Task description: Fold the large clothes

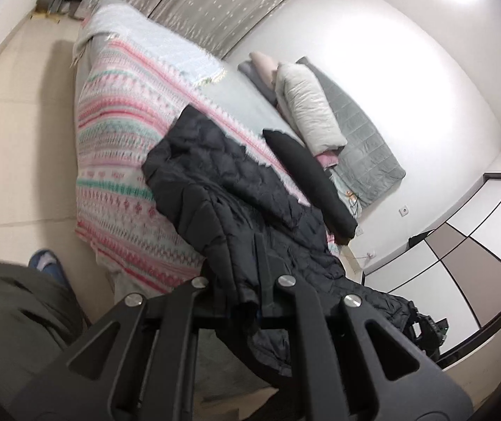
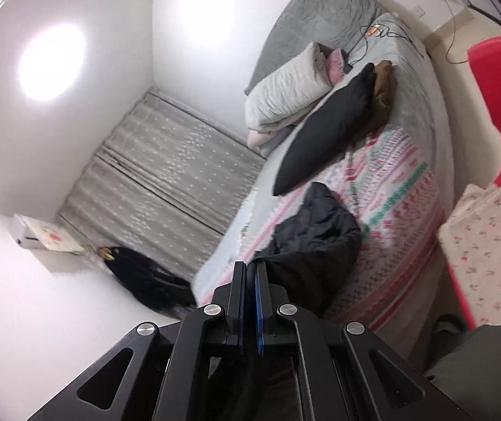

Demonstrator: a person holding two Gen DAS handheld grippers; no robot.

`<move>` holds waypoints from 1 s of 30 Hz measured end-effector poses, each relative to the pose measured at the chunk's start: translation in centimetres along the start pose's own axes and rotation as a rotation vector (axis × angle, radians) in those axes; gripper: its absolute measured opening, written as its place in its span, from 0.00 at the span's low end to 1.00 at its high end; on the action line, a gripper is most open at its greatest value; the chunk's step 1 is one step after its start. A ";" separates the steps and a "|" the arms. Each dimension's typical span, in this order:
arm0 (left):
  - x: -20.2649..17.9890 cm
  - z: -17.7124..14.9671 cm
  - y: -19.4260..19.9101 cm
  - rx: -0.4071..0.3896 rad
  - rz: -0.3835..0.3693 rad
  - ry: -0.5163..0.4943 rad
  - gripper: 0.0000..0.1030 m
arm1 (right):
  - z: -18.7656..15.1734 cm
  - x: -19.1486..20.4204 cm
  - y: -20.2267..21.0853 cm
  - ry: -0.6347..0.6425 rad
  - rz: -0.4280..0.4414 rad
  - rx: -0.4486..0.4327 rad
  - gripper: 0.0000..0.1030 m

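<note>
Ahead of both pairs of fingers lies the bed point(image 1: 236, 94), covered by a pink and green patterned blanket point(image 1: 117, 161). The black quilted jacket point(image 1: 215, 189) sprawls across that blanket, its far end on the bed and its near end gathered up at the fingers of both tools. A black pillow point(image 2: 331, 122) lies beyond the jacket, with a pale pillow point(image 2: 285, 94) farther off. The left gripper point(image 1: 250, 287) has jacket fabric draped over and between its fingers, which are closed on a fold. The right gripper point(image 2: 249, 270) has its pads pressed nearly together, with the jacket's edge pinched at their tips.
</note>
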State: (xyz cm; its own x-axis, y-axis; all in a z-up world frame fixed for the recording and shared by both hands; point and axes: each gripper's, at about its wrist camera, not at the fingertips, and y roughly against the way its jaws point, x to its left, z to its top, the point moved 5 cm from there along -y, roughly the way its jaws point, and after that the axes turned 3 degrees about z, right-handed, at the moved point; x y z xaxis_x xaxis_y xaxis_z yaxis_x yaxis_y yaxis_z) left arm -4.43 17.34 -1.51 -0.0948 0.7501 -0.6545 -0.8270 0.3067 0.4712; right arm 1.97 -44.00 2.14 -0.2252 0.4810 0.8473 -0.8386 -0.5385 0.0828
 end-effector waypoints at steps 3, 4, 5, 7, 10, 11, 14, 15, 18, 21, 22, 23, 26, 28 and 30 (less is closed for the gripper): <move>-0.6 2.0 -0.5 -0.032 -0.025 0.018 0.10 | 1.1 1.8 -1.1 0.017 0.042 0.002 0.04; -0.8 2.9 -1.0 -0.033 -0.036 0.038 0.10 | 1.9 2.5 -1.8 0.026 0.047 -0.006 0.04; -0.9 4.0 -1.7 -0.033 -0.050 0.065 0.10 | 2.8 2.8 -2.5 0.027 0.051 -0.015 0.04; -1.0 6.4 -3.5 -0.028 -0.068 0.134 0.10 | 4.4 3.0 -4.3 0.000 0.063 -0.033 0.04; -1.8 10.4 -6.9 -0.017 -0.054 0.189 0.10 | 7.1 3.3 -7.6 -0.046 0.073 -0.055 0.04; -2.2 11.3 -7.8 -0.014 -0.040 0.191 0.10 | 7.7 3.5 -8.7 -0.046 0.070 -0.058 0.04; -2.9 15.8 -12.6 0.008 0.014 0.226 0.10 | 10.7 4.1 -14.0 -0.031 0.026 -0.054 0.04; -2.8 16.8 -13.9 0.009 0.030 0.244 0.10 | 11.6 4.2 -15.5 -0.034 0.012 -0.052 0.04; -2.2 19.8 -18.8 0.003 0.100 0.289 0.10 | 14.3 3.0 -20.6 -0.081 -0.016 -0.047 0.04; -1.0 21.4 -23.8 0.030 0.152 0.307 0.10 | 16.1 0.7 -25.4 -0.123 -0.067 -0.043 0.04; -0.4 21.7 -25.5 0.048 0.171 0.315 0.11 | 16.5 -0.5 -27.2 -0.127 -0.100 -0.040 0.04; 0.3 21.8 -26.9 0.067 0.188 0.325 0.11 | 16.7 -1.6 -28.8 -0.139 -0.127 -0.031 0.04; 3.2 21.7 -31.5 0.130 0.214 0.385 0.14 | 17.0 -6.1 -33.0 -0.219 -0.187 0.021 0.04; 4.9 21.7 -34.7 0.192 0.203 0.426 0.18 | 16.8 -9.6 -35.7 -0.305 -0.215 0.059 0.04; 6.1 21.8 -36.9 0.275 0.191 0.464 0.25 | 16.3 -13.1 -37.9 -0.391 -0.261 0.083 0.04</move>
State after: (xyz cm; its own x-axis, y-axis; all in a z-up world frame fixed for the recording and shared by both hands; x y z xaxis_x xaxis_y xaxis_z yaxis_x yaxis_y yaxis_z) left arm 37.59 23.37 -9.94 -0.5130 0.4903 -0.7046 -0.6029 0.3785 0.7023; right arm 44.79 -41.20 -3.56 0.2047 0.3202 0.9250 -0.7965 -0.4948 0.3475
